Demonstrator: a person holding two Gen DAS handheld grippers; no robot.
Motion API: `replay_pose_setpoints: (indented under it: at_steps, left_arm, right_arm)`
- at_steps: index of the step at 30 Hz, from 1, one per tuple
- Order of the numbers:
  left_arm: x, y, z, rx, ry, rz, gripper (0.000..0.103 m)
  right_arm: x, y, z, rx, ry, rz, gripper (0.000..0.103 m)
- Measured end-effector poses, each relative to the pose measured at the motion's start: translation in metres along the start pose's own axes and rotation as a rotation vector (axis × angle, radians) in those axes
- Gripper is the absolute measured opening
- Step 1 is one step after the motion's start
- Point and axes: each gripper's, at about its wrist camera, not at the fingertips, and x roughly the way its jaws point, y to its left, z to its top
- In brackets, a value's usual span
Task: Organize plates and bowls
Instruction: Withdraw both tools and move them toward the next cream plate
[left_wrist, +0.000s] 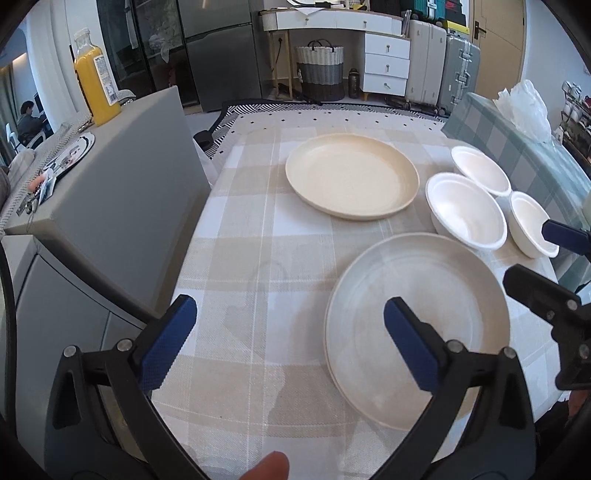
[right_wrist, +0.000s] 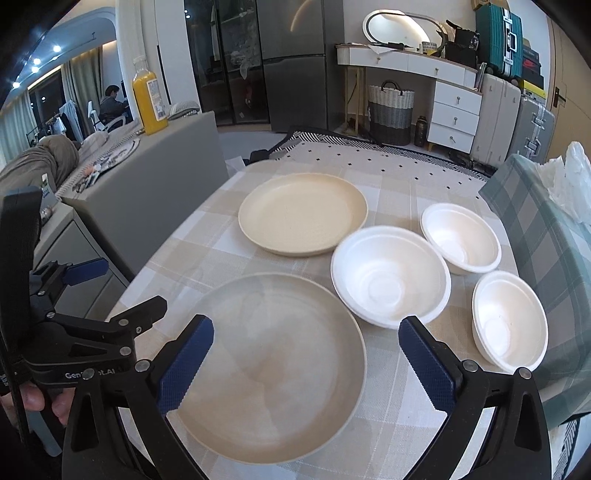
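A grey-white plate lies nearest on the checked tablecloth, seemingly stacked on another. Farther back lies a cream plate. Three white foam bowls stand to the right: a large one, a far small one and a near small one. My left gripper hangs open above the cloth, left of the near plate, holding nothing. My right gripper is open above that plate's right rim, with nothing between its fingers.
A grey cabinet stands against the table's left side, with an orange juice bottle on it. A chair with a green checked cover and a plastic bag is at the right. Drawers, a basket and suitcases stand at the back.
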Motion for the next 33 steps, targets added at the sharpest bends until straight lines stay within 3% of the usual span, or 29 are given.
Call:
replay_pose_setpoints:
  at_steps: [22, 33]
  left_arm:
    - [-0.021, 0.020, 0.080, -0.045, -0.058, -0.004, 0.101]
    - [0.014, 0.029, 0.123, -0.066, -0.028, -0.007, 0.101]
  right_arm:
    - [-0.018, -0.016, 0.070, 0.014, -0.049, 0.005, 0.102]
    - [0.007, -0.037, 0.105, 0.054, -0.025, -0.008, 0.102]
